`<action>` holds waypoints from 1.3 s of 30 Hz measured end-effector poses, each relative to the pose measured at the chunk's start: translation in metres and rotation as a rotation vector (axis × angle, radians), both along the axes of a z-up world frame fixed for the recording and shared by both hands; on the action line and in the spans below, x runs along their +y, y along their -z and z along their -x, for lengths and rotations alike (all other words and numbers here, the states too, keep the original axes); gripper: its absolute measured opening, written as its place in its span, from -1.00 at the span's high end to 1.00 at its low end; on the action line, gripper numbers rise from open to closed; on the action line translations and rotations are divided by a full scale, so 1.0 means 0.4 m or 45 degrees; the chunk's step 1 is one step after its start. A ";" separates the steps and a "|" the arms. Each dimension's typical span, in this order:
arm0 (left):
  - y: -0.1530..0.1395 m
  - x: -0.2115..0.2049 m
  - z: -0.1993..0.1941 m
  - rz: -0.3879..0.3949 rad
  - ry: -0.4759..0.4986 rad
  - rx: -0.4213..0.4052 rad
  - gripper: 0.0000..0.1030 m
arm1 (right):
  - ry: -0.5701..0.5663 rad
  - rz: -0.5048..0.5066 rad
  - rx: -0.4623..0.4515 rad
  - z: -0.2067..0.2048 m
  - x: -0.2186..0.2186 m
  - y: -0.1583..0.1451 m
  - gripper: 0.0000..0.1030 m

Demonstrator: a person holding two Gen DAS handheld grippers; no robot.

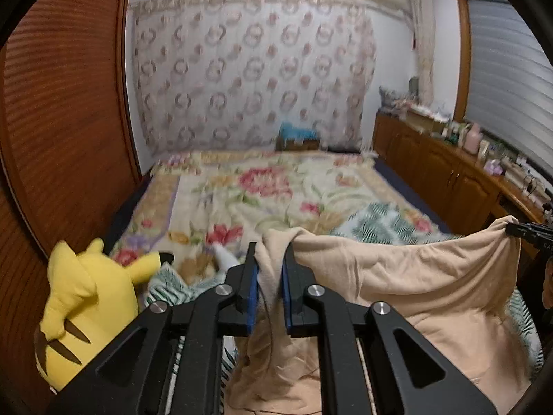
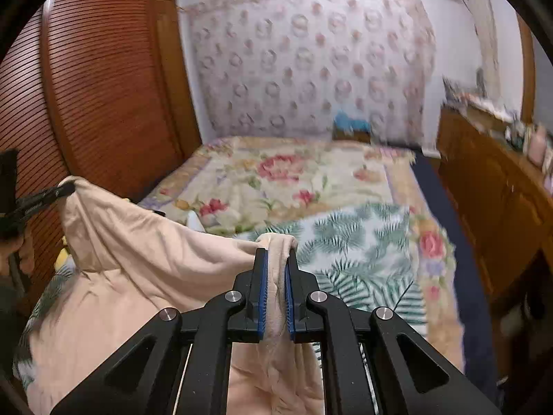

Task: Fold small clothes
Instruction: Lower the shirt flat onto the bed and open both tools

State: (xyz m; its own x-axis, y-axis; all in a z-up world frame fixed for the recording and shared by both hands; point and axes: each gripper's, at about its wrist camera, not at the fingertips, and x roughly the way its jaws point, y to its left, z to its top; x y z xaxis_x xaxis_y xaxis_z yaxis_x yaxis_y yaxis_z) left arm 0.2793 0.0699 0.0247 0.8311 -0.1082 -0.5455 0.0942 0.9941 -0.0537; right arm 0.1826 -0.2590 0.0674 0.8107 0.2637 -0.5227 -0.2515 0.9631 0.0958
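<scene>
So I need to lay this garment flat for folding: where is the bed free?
Free: the floral blanket between the palm-print cloth and the far wall. Crowded: the near left corner by the yellow plush toy, and the cabinet top on the right.

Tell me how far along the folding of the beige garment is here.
Early stage. Done: the left gripper and right gripper are each shut on one end of the beige garment's top edge. In hand: it hangs spread between them above the floral bedspread. Left: laying it flat and every fold; no crease is visible yet.
</scene>
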 end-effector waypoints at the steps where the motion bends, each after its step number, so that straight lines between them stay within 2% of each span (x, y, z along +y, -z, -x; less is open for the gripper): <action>1: 0.017 -0.001 0.000 0.008 0.002 0.022 0.74 | 0.003 -0.013 0.029 -0.039 0.012 -0.021 0.72; 3: 0.038 -0.002 0.006 0.026 0.019 0.060 0.57 | 0.029 0.003 0.087 -0.050 0.020 -0.008 0.61; 5: 0.049 -0.004 0.014 0.041 0.044 0.084 0.17 | 0.041 0.043 0.104 -0.058 0.028 -0.034 0.35; 9: 0.064 -0.001 0.066 0.036 0.054 0.119 0.12 | 0.052 0.098 0.100 0.006 0.036 -0.066 0.21; 12: 0.086 -0.008 0.129 0.033 0.080 0.133 0.05 | 0.055 0.088 0.078 0.059 0.024 -0.050 0.16; 15: 0.127 -0.010 0.198 0.032 0.097 0.162 0.01 | 0.055 0.075 0.070 0.120 0.015 0.001 0.15; 19: 0.189 -0.001 0.283 0.068 0.089 0.213 0.00 | 0.074 0.054 0.122 0.177 0.004 0.076 0.15; 24: 0.214 -0.002 0.372 0.111 0.075 0.224 -0.01 | 0.130 0.033 0.158 0.231 -0.004 0.113 0.15; 27: 0.223 -0.005 0.403 0.104 0.072 0.224 -0.02 | 0.145 0.012 0.193 0.264 -0.006 0.144 0.15; 33: 0.228 0.006 0.467 0.148 0.064 0.230 -0.07 | 0.160 -0.044 0.192 0.342 -0.024 0.142 0.15; 36: 0.224 0.009 0.466 0.129 0.063 0.227 -0.07 | 0.146 0.004 0.185 0.343 -0.018 0.137 0.15; 39: 0.208 0.014 0.451 0.111 0.062 0.216 -0.07 | 0.139 0.025 0.181 0.303 -0.027 0.131 0.15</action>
